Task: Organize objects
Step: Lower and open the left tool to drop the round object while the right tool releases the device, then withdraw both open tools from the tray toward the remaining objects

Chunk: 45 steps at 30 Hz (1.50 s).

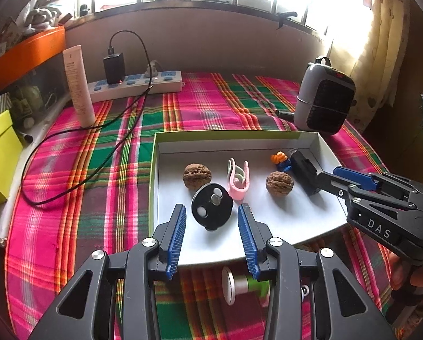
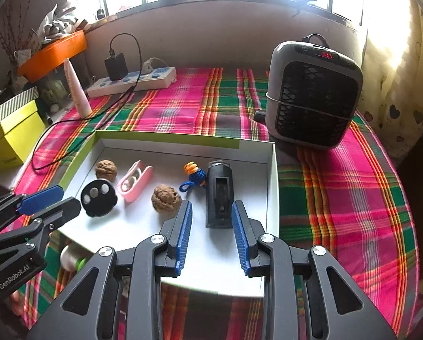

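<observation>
Both views are taken from fisheye cameras mounted behind and above the finger pairs, looking forward and down toward a window wall. The left wrist view is positioned at the near left of the shallow box, close above its near edge, with the left gripper framed at bottom centre; the right gripper is seen entering from the right edge. The right wrist view is positioned at the near right of the box, equally close, with the right gripper at bottom centre and the left gripper at the left edge. The box interior, plaid cloth, power strip and heater are shared by both views.
</observation>
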Motion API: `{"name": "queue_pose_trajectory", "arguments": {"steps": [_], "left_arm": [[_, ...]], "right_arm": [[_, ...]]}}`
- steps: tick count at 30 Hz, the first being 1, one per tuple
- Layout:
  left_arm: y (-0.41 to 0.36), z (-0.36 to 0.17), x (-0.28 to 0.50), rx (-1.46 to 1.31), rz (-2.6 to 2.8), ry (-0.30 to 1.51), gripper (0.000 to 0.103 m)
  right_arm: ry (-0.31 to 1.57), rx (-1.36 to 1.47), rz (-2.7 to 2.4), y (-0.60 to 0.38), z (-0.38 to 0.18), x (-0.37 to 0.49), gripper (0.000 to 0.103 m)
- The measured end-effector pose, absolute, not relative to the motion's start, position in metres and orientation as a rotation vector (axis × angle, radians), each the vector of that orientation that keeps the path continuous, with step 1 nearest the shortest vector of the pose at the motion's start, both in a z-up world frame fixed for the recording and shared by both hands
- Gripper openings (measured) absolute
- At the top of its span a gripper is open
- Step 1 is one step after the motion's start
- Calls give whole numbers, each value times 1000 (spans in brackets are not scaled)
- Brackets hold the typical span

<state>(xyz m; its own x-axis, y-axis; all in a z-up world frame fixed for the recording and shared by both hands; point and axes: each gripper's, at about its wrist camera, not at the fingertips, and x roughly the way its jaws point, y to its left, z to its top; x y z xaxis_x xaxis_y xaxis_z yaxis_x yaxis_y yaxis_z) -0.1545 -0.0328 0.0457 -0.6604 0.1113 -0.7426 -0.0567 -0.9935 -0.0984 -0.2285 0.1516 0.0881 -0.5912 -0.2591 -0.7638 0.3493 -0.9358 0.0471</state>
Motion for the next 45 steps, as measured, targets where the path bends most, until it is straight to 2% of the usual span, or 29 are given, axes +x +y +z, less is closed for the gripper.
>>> {"name": "queue_pose_trajectory", "arguments": {"steps": [23, 36, 45], "left_arm": [[-30, 54, -98, -1181, 2822, -103, 38], [-39, 35, -78, -1236, 2759, -203, 39], [-47, 25, -74, -1266, 2746, -249, 39]], "right_arm": [[115, 1132, -2540, 164, 91, -173, 30], [68, 1092, -2463, 168, 80, -146, 31], [102, 1060, -2351, 148, 71, -133, 31]]}}
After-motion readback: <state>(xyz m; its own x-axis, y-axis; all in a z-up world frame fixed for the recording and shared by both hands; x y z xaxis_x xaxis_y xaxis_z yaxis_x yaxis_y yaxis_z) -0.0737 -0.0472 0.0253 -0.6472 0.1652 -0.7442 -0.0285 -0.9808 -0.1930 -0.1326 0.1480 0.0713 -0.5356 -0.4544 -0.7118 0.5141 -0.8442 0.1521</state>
